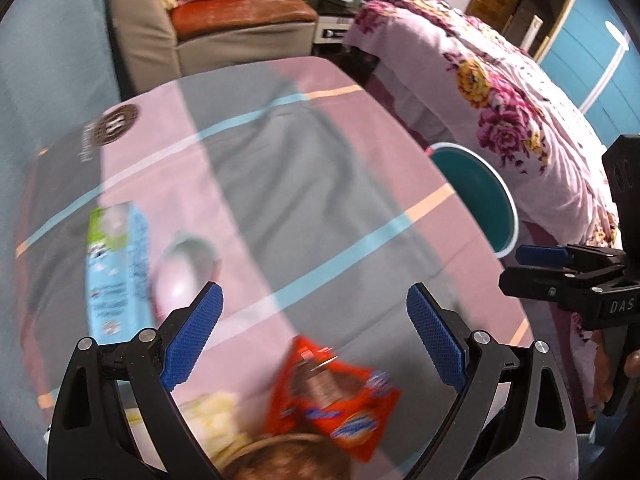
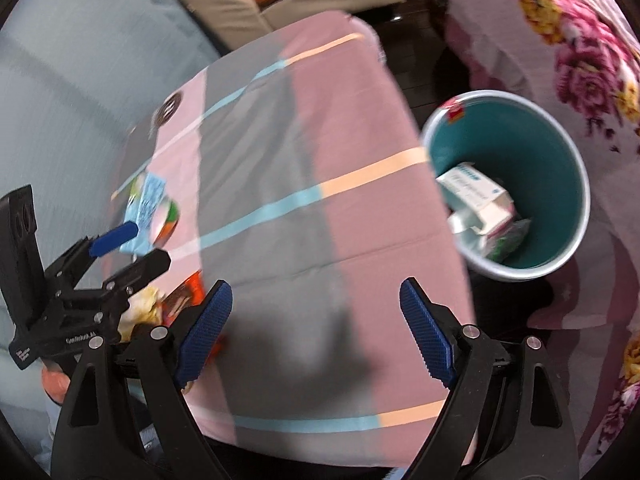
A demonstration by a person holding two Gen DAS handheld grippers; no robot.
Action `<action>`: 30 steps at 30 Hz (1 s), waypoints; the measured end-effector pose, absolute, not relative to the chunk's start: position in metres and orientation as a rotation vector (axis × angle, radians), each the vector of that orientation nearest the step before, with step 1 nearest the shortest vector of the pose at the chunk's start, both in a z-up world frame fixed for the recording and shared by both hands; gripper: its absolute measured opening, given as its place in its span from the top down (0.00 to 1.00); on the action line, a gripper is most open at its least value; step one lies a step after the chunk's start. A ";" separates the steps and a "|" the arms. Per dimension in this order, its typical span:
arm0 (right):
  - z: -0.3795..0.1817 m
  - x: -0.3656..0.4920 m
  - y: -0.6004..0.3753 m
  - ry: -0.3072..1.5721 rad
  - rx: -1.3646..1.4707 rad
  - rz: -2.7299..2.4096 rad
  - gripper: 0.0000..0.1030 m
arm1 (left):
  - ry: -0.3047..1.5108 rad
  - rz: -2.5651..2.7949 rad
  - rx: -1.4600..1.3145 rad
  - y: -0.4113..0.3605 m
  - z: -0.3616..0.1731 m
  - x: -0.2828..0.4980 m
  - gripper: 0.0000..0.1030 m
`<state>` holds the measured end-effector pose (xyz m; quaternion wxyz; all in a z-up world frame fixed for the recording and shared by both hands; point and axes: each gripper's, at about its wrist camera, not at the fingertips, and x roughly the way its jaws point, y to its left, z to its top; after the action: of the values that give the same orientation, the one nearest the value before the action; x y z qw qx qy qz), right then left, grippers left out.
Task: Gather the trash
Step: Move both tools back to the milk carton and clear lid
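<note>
Left gripper wide, empty, red crinkled snack wrapper directly beneath; right gripper wide, empty, round teal bin ahead-right.

The worktop is covered by a cloth in pink and grey blocks, crossed by thin stripes of light blue, peach and white. A round waste bin is seen with a teal inside and a pale rim. The bedspread is patterned with magenta and yellow flowers on pale pink. A crumpled snack wrapper is coloured orange-red with brown and blue print. A tall carton is printed light blue with a green top. Blue ribbed pads on black frames are shown by both the left gripper and the right gripper.
</note>
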<state>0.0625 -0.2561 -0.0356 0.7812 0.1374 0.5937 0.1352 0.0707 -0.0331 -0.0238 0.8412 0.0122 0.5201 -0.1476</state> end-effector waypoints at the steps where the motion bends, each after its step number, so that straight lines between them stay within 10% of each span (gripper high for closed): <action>1: -0.035 0.062 -0.251 1.284 0.290 0.299 0.21 | 1.094 -0.302 0.023 -0.026 -0.023 0.069 0.09; 21: -0.040 0.114 -0.116 1.325 0.201 0.424 0.21 | 1.115 -0.104 -0.117 0.130 -0.055 0.070 0.09; 25: -0.054 0.127 -0.092 1.371 0.198 0.438 0.49 | 1.127 -0.109 -0.147 0.142 -0.063 0.074 0.09; 30: -0.070 0.138 -0.067 1.402 0.209 0.474 0.56 | 1.126 -0.116 -0.182 0.153 -0.067 0.077 0.09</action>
<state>0.1383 -0.0669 -0.0696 0.7336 0.0950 0.6375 0.2154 0.0765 0.1534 -0.0674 0.8402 -0.0862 0.5326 -0.0547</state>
